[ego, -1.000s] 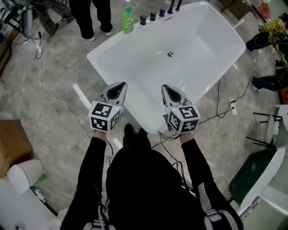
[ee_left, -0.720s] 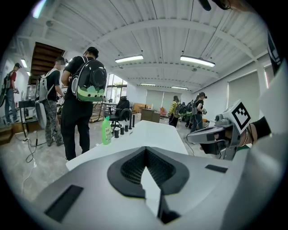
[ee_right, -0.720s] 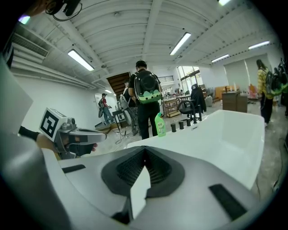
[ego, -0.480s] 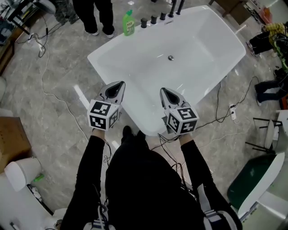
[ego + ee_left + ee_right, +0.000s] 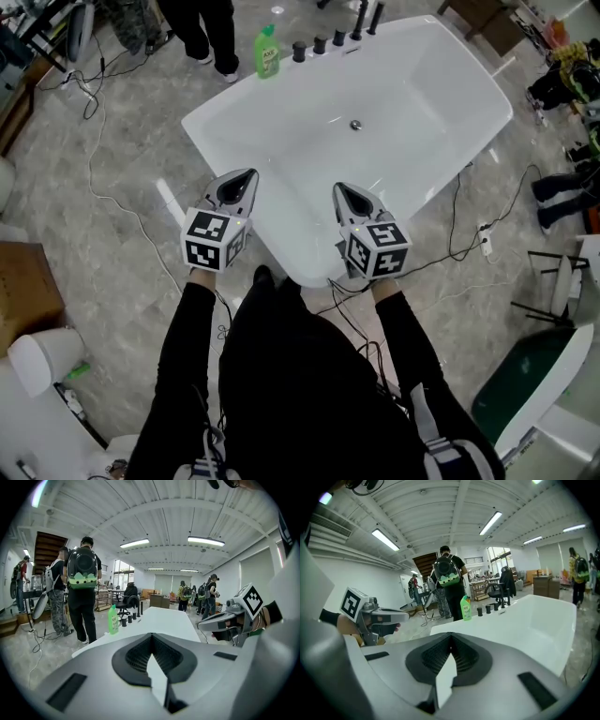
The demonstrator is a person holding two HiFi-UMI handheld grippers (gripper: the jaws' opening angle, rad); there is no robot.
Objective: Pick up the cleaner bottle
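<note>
Bathtub rim [image 5: 217, 101] with upright cleaner bottle [image 5: 267, 52]; left tool [image 5: 250, 173], right tool [image 5: 338, 187] closed.

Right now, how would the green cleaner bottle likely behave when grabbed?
The green cleaner bottle stands tall and narrow on the glossy bathtub rim, so a nudge would probably tip or slide it. It looks plastic, likely yielding slightly when squeezed.

Left gripper [image 5: 247, 176], right gripper [image 5: 340, 190] — jaws together.
</note>
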